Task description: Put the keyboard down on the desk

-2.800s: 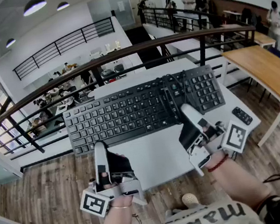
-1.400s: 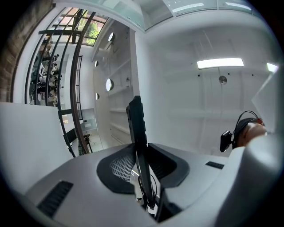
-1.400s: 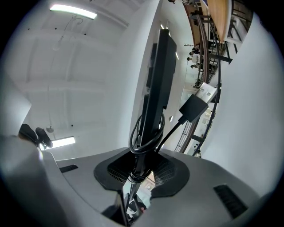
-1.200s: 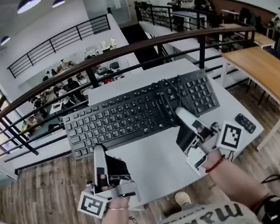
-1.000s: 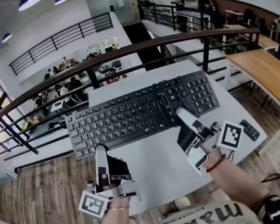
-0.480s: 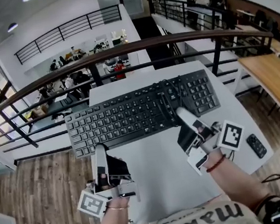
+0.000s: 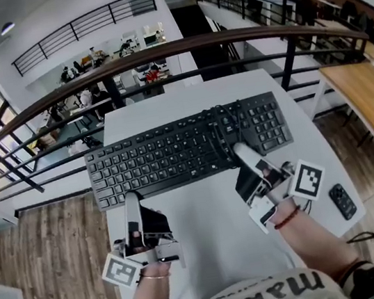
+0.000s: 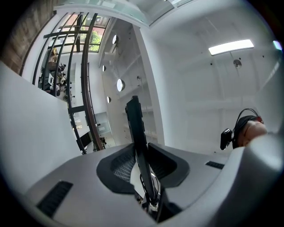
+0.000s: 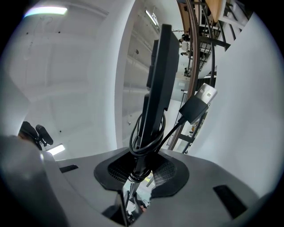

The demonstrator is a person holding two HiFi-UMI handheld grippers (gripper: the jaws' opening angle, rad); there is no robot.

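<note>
Bare desk (image 7: 207,230) before keyboard (image 7: 173,151), railing (image 7: 158,53) beyond

keyboard (image 7: 173,151) — matt plastic | desk (image 7: 210,229) — smooth, matt | floor (image 7: 44,266): wood planks

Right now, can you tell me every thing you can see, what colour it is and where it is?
keyboard: one, black, across the desk's far half, its near edge in both grippers
cable: one, black, coiled on the keyboard's right part
plug: one, silver tip, at the cable's end
desk: one, white, under the keyboard
remote-like thing: one, black, near the desk's right corner
railing: one, brown on black posts, beyond the desk
wooden table: one, brown, far right
left gripper: one, white, shut on the keyboard's near left edge
right gripper: one, white, shut on its near right edge
</note>
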